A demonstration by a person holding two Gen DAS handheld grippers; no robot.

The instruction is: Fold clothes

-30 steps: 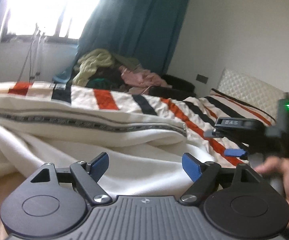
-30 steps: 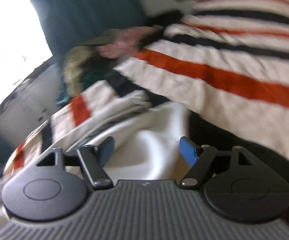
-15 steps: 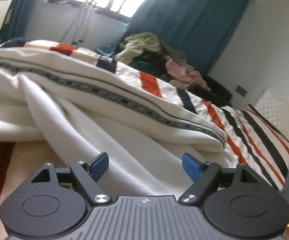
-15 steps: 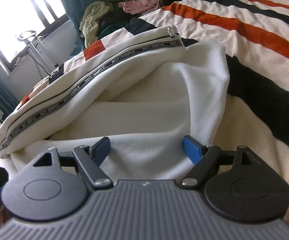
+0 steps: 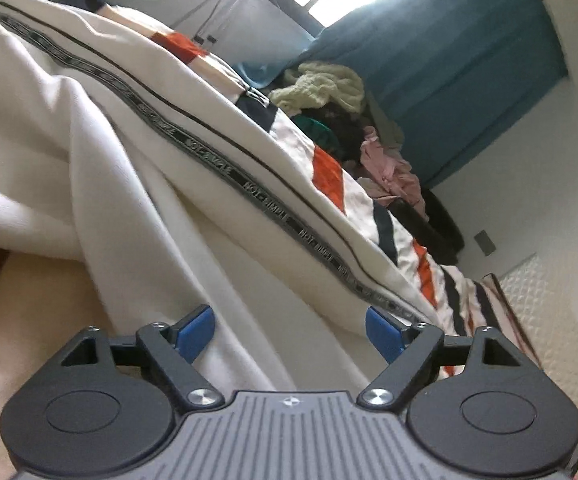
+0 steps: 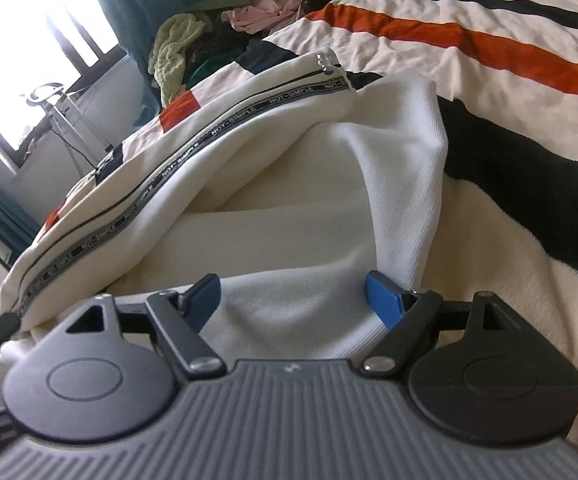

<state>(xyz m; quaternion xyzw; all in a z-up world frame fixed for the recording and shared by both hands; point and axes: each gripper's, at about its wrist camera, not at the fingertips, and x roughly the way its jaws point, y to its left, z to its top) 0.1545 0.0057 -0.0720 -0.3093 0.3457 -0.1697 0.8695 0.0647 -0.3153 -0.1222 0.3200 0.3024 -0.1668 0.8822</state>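
Note:
A cream-white garment (image 5: 137, 184) with a grey lettered band and a thin black line lies rumpled on the bed. In the left wrist view my left gripper (image 5: 291, 330) hovers low over its folds; the jaws are opening, with cloth lying below the gap and no pad pressing on it. The same garment (image 6: 289, 208) fills the right wrist view, its zip pull (image 6: 325, 62) at the far end. My right gripper (image 6: 295, 294) is open just above the garment's near ribbed edge, blue pads apart.
The bed carries a cream blanket with orange and black stripes (image 6: 489, 52). A heap of other clothes (image 5: 329, 92) sits beyond the bed by the teal curtain (image 5: 469, 60). A bright window and a metal stand (image 6: 69, 120) are at the far side. A quilted headboard (image 5: 549, 320) is at right.
The left view has rolled strongly and moved along the garment, so the right gripper and hand left its view. The right gripper dropped down close to the garment's near edge, then stayed still.

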